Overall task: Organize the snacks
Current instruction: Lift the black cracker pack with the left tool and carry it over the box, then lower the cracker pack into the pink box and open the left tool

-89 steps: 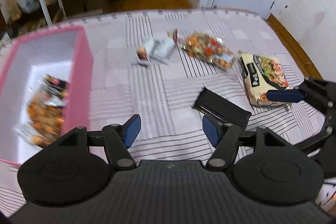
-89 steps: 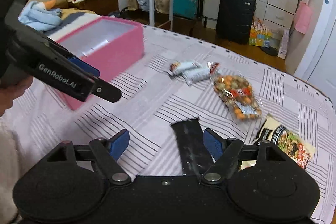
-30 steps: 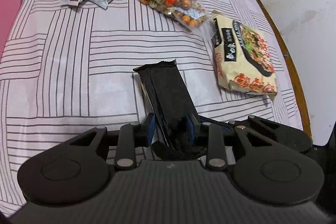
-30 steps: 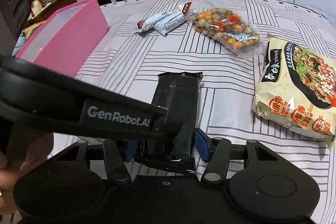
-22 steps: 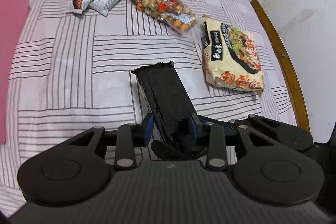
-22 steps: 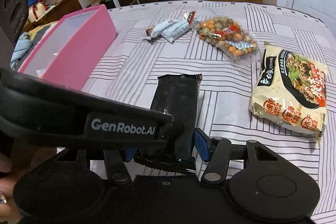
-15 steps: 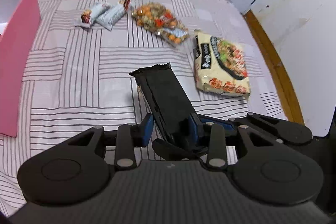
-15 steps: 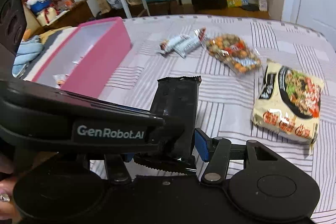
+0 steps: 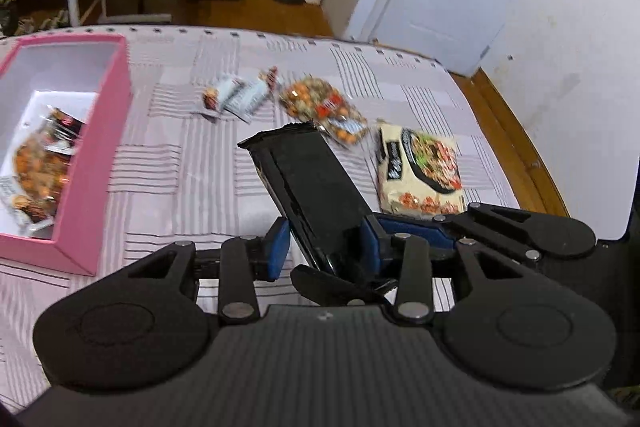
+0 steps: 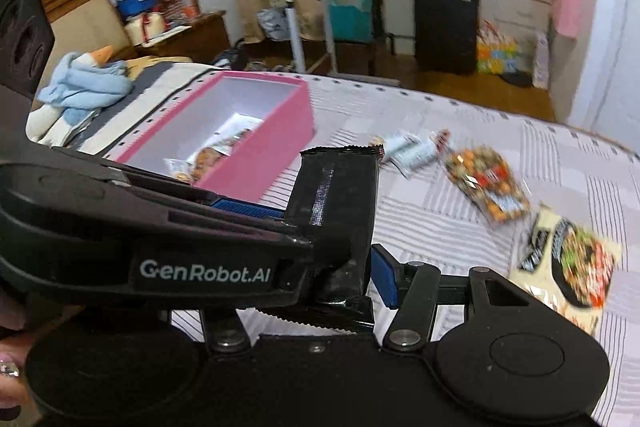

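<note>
- My left claw (image 9: 323, 247) straddles the near end of the black packet (image 9: 312, 183). Its jaws have just been opening: the right blue ribbed pad lies against the wrapper, while the left pad stands a sliver clear.
- My right claw (image 10: 340, 283) is clamped on that same near end. One ribbed pad meets the wrapper's edge; the other is hidden behind the left claw's black arm.
- The packet is a long, flat, glossy black foil with a crimped, saw-toothed seal at each end. It is raised off the striped bed cover (image 9: 180, 187) and tilts up and away from me.
- A rectangular pink box (image 9: 100, 163) with a white inside sits to the left, and a crinkly clear bag of orange snacks (image 9: 40, 163) lies in it.
- Loose on the cover beyond lie two small silvery bars (image 9: 232, 99), a clear bag of round orange nuts (image 9: 324, 111) and a square, cream noodle packet (image 9: 420, 171). All three are blurred.
</note>
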